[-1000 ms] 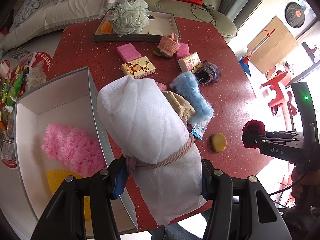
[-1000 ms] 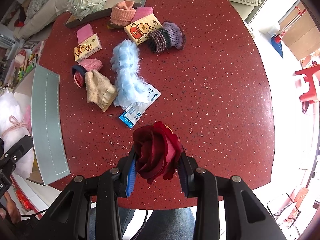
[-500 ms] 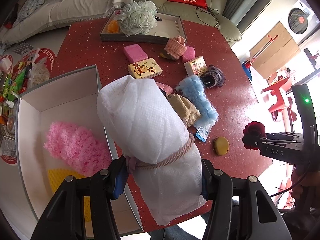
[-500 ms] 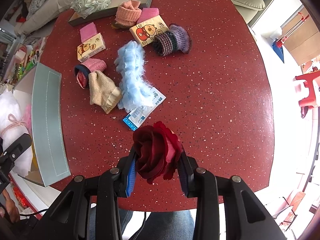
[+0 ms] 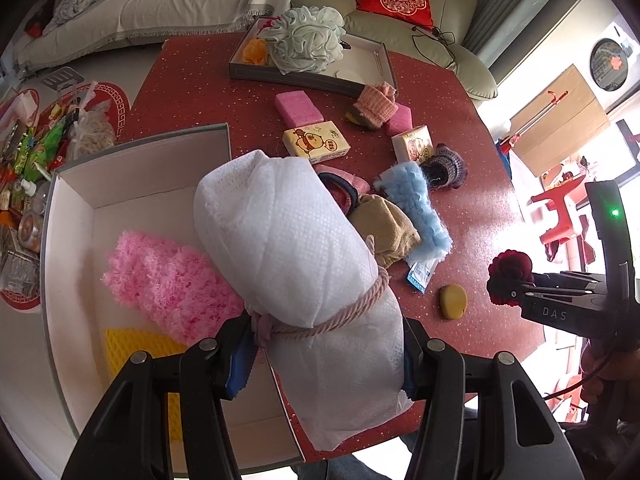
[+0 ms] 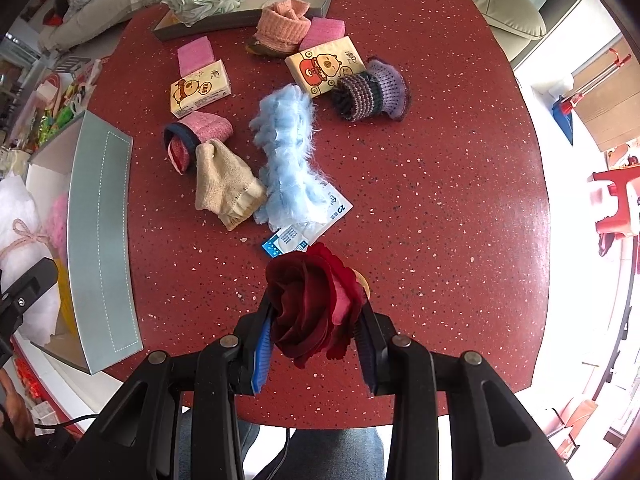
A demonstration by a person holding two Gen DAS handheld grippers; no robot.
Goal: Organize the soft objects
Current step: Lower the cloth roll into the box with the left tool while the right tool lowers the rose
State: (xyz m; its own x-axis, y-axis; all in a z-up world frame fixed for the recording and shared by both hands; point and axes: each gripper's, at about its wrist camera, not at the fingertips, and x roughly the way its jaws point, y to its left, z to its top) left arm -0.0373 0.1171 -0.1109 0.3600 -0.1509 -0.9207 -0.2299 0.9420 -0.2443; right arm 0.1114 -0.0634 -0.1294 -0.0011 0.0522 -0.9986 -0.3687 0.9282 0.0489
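Note:
My left gripper [image 5: 326, 354] is shut on a white cloth bundle [image 5: 288, 240] tied with a pink cord, held over the right wall of the open grey box [image 5: 132, 152]. Inside the box lie a fluffy pink piece [image 5: 168, 284] and a yellow sponge [image 5: 132, 348]. My right gripper [image 6: 314, 344] is shut on a dark red fabric rose [image 6: 312, 300], above the red table [image 6: 440, 200] near its front edge. The same rose [image 5: 510, 276] shows at the right of the left wrist view. Loose on the table lie a fluffy blue piece [image 6: 286, 152], a beige sock [image 6: 224, 184], a pink sock [image 6: 200, 136] and a purple knitted piece [image 6: 372, 92].
A grey tray [image 5: 360, 84] at the far edge holds a pale green bath pouf [image 5: 306, 40]. Two tissue packs [image 6: 200, 92], pink sponges [image 5: 298, 108], a peach knitted piece [image 6: 282, 26], a small sachet [image 6: 308, 228] and a tan round pad [image 5: 453, 300] lie about. A sofa stands behind.
Both grippers have drifted slightly across the table with their loads still held; the bundle now hangs further over the box's wall. Both grips look the same as before.

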